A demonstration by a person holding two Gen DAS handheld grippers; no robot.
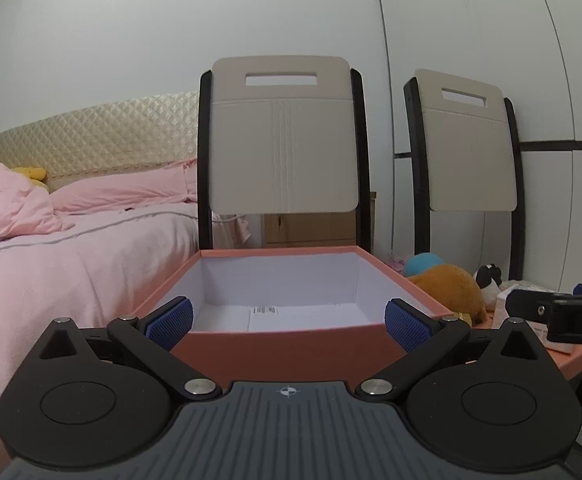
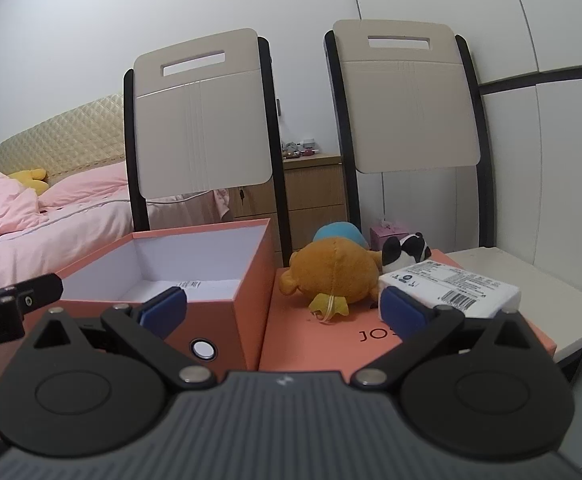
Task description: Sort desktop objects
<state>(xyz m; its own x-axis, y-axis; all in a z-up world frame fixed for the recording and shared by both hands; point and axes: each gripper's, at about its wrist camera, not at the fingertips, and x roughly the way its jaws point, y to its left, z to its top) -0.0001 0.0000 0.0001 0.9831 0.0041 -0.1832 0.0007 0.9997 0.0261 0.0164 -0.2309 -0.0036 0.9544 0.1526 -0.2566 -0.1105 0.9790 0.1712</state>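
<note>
Orange plush toy [image 2: 333, 270], black-and-white plush [image 2: 407, 249] and white labelled packet [image 2: 449, 288] lie on the flat salmon lid [image 2: 315, 340], right of the open salmon cardboard box [image 2: 227, 312]. Box holds only a paper slip [image 1: 265, 317]; these three remain outside. Left gripper [image 1: 287, 320] and right gripper [image 2: 283, 308]: fingers wide, empty.

Home bedroom, bed [image 1: 71, 248] with pink bedding and quilted cream headboard [image 1: 91, 128], two beige chairs [image 2: 203, 120] just beside the bed, wooden nightstand [image 2: 311, 196] behind the chairs, plush toys [image 2: 331, 272] near the bed, white wardrobe panels.
</note>
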